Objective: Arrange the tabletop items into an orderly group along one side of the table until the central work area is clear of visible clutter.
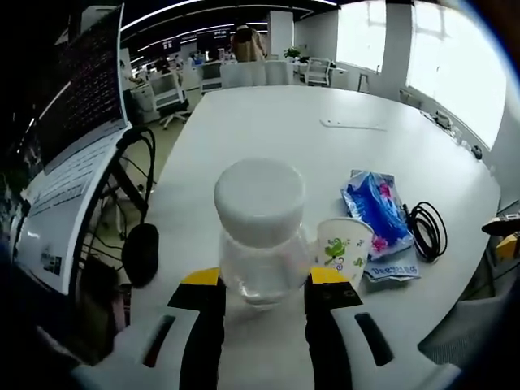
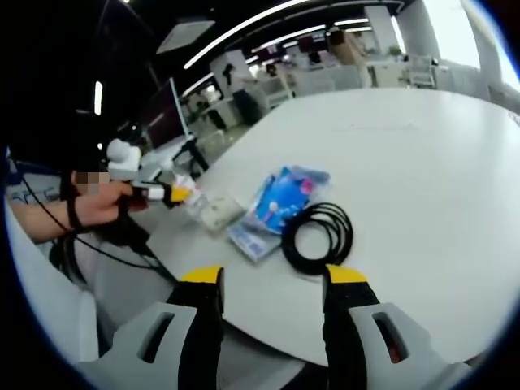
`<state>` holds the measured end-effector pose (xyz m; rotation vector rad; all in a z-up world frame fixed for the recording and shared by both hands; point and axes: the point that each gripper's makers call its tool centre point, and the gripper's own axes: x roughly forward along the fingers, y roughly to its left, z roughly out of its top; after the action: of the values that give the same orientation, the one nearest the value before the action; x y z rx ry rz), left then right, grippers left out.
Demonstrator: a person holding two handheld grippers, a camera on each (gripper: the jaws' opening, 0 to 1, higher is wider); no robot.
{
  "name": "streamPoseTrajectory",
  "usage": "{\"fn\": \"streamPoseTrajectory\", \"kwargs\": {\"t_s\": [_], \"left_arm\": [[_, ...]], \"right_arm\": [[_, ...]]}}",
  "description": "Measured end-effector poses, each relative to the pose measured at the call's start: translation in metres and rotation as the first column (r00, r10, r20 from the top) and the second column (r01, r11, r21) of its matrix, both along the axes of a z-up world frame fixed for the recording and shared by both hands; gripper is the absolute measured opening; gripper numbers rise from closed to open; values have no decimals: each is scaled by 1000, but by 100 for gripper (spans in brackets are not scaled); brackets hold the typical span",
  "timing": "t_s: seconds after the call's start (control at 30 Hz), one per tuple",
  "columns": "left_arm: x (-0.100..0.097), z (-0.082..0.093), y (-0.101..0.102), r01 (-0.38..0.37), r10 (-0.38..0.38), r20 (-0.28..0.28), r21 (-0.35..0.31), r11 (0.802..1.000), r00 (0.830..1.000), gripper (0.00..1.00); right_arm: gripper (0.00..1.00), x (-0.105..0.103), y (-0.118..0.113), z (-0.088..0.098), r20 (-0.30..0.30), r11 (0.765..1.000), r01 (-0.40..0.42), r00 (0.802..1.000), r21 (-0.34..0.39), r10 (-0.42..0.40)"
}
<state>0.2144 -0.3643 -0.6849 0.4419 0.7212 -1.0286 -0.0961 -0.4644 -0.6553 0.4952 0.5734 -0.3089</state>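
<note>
Left gripper [image 1: 264,286] is clamping the clear jar [image 1: 262,240] with white lid between its jaws, probably to park it with the group. Just right of the jaws a paper cup [image 1: 344,249] is standing, touching the blue packet [image 1: 376,210]; the black cable coil [image 1: 427,230] is lying beyond. Right gripper [image 2: 272,280] is hovering, jaws spread and empty, just short of that coil.
</note>
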Motion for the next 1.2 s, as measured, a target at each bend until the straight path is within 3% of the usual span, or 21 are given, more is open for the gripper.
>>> {"fn": "streamPoseTrajectory", "kwargs": {"t_s": [0.6, 1.2], "left_arm": [[3, -1, -4, -44, 44, -11, -19, 999, 999, 37], [12, -2, -25, -86, 85, -27, -36, 996, 996, 37]], "right_arm": [[47, -8, -6, 3, 6, 1000, 27, 1000, -4, -27], [47, -21, -20, 4, 15, 997, 82, 997, -8, -82]]}}
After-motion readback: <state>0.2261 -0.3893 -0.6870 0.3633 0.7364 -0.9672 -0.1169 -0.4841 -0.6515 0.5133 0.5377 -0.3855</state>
